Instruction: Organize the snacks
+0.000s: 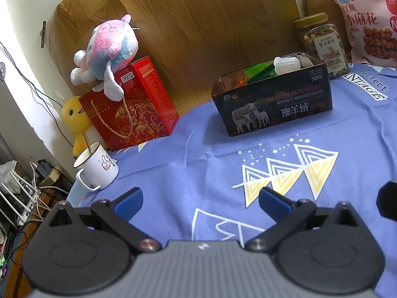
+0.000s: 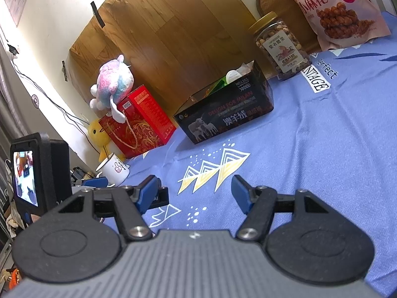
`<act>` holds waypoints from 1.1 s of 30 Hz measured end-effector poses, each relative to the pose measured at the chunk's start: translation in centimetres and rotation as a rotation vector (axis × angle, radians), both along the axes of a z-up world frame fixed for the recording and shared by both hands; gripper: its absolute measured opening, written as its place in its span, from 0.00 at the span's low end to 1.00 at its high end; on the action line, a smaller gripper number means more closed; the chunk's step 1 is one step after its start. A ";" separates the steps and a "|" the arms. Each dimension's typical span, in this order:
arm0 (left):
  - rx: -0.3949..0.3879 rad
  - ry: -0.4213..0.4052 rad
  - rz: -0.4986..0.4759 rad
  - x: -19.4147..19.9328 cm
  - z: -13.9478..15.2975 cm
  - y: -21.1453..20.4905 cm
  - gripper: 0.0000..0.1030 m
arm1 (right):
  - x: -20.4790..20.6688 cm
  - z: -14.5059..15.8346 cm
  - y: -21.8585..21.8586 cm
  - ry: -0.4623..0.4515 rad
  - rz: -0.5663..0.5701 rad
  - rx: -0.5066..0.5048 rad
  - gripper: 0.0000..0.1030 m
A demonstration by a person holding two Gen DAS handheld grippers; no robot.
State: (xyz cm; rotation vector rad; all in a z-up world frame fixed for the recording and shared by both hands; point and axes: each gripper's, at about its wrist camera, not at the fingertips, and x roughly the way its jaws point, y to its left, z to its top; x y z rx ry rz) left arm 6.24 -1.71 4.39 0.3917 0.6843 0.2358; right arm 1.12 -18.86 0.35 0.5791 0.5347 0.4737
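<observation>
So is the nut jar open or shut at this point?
Shut: the nut jar stands upright beside the black box, its gold lid on.

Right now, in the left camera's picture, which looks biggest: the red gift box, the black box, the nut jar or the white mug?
1. Red gift box and black box: alike.
2. Nut jar.
3. White mug.

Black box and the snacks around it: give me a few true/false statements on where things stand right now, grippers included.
1. The black box is open at the top with items inside. True.
2. The left gripper is clamped on the nut jar. False: it is open and empty, and the jar stands beyond the box.
3. The pink snack bag lies inside the box. False: it stands upright at the back, outside it.
4. The right gripper is open, holding nothing. True.
5. A plush toy sits on the red gift box. True.
</observation>
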 end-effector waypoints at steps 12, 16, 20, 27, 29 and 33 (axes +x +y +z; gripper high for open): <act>-0.006 0.001 0.006 0.0 -0.1 0.1 1.00 | 0.1 -0.1 0.1 0.000 0.004 -0.003 0.66; -0.021 0.004 0.002 0.0 0.1 0.2 1.00 | 0.0 -0.1 0.1 0.000 0.005 -0.004 0.66; -0.033 0.002 -0.002 -0.2 0.2 0.3 1.00 | 0.0 -0.1 0.1 0.000 0.006 -0.004 0.66; -0.045 0.005 -0.005 -0.2 0.3 0.3 1.00 | 0.1 0.0 0.4 -0.001 0.011 -0.009 0.66; -0.053 0.006 -0.007 -0.2 0.4 0.3 1.00 | 0.1 0.0 0.4 -0.001 0.011 -0.008 0.66; -0.062 0.008 -0.011 -0.3 0.5 0.3 1.00 | 0.1 0.0 0.4 -0.001 0.010 -0.009 0.66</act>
